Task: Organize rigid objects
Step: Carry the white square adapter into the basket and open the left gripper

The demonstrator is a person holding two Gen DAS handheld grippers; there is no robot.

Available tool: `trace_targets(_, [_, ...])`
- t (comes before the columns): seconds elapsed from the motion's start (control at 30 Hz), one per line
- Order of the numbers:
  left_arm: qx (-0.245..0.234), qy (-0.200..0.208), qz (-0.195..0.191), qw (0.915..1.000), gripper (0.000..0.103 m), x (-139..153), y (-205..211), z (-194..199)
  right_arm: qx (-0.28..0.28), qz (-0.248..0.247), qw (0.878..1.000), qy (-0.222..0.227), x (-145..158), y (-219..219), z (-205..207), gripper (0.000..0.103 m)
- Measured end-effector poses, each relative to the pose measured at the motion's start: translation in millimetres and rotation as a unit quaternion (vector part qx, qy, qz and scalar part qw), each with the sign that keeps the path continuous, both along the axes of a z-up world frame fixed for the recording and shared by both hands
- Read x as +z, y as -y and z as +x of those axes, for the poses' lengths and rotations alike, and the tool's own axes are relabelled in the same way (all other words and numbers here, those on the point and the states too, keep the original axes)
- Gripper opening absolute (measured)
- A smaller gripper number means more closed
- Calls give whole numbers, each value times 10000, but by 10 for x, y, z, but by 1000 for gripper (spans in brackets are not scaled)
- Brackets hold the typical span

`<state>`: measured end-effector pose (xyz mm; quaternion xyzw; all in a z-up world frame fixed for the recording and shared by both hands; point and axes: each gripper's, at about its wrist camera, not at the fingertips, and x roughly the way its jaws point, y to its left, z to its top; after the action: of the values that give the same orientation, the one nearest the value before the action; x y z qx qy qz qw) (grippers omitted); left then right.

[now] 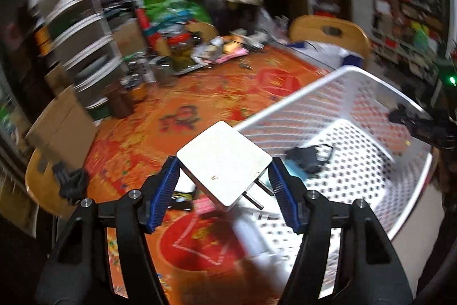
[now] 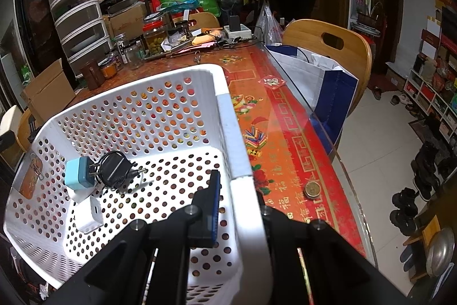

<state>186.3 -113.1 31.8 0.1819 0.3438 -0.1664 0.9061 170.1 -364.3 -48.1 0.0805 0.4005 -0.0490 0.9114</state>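
The left tongs (image 1: 224, 185) clamp a flat, square white plug adapter (image 1: 224, 166), its two metal prongs pointing down-right toward the perforated white plastic basket (image 1: 328, 82). The right tongs (image 2: 237, 208) pinch shut on that basket's smooth rim.

Black fingers (image 1: 168, 185) with ribbed blue pads, silver screws

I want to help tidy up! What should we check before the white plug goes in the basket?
1. White plug gripped between the left tongs: ok.
2. Plug lifted clear of the table: ok.
3. Right tongs clamped on the basket wall, steadying it: ok.
4. Free floor inside the basket, beside the blue charger, black adapter and small white charger: ok.
5. Plug already over the basket opening: cannot tell, the left view is blurred.
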Motion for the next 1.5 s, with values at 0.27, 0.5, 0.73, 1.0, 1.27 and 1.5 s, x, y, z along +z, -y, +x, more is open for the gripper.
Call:
trace_targets(0.27, [-1112, -1176, 1191, 9796, 62, -458, 1024, 158, 0, 49, 10000, 25, 2, -17, 3, 9])
trace_targets(0.5, [-1374, -1530, 2071, 9564, 62, -863, 1312, 283, 12, 56, 10000, 30, -5, -13, -5, 9])
trace_targets(0.73, [-1591, -1664, 2418, 9426, 62, -1068, 1456, 257, 7, 60, 10000, 33, -10, -14, -8, 9])
trace_targets(1.0, [-1814, -1692, 2750, 9289, 62, -1201, 1542, 195, 3, 61, 10000, 31, -14, -17, -9, 9])
trace_targets(1.27, [-1854, -1522, 2754, 9309, 81, -1212, 1530, 158, -6, 49, 10000, -35, -24, -42, -21, 9])
trace_targets(1.5, [-1517, -947, 1614, 9705, 92, -537, 1058, 231, -42, -22, 9999, -121, -11, -56, 10, 9])
